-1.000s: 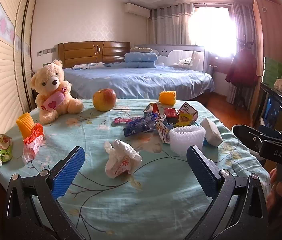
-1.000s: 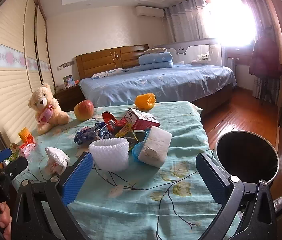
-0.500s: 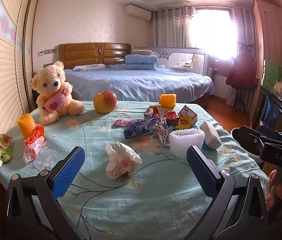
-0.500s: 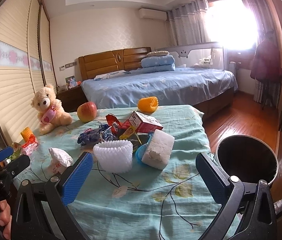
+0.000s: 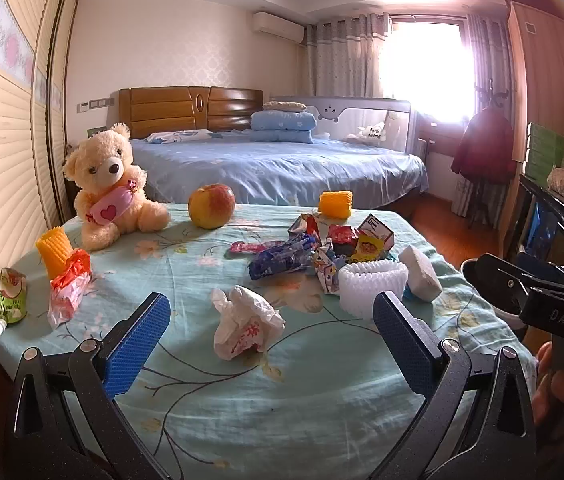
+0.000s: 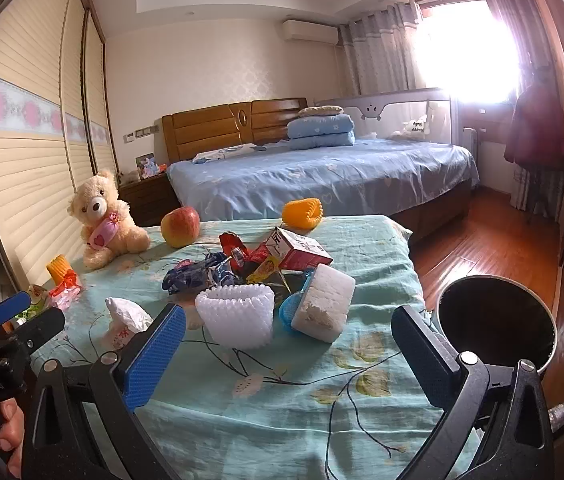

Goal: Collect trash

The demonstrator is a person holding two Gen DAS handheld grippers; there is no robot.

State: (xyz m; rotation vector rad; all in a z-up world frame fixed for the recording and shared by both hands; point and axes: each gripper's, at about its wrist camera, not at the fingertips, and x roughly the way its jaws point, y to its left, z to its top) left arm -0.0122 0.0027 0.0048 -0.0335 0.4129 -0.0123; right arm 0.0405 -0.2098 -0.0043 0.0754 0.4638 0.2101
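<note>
A crumpled white plastic bag lies on the teal tablecloth, just ahead of my open, empty left gripper. A pile of wrappers, a small carton, a white foam net and a white foam block sit at the right. My right gripper is open and empty, near the foam net and foam block. A black trash bin stands on the floor right of the table.
A teddy bear, an apple and yellow foam nets stand on the table. A red-white wrapper and a green pouch lie at the left edge. A bed is behind.
Both views have risen and tilted slightly; the objects sit a little lower and farther in frame. Nothing on the table has moved. Both grippers stay open.
</note>
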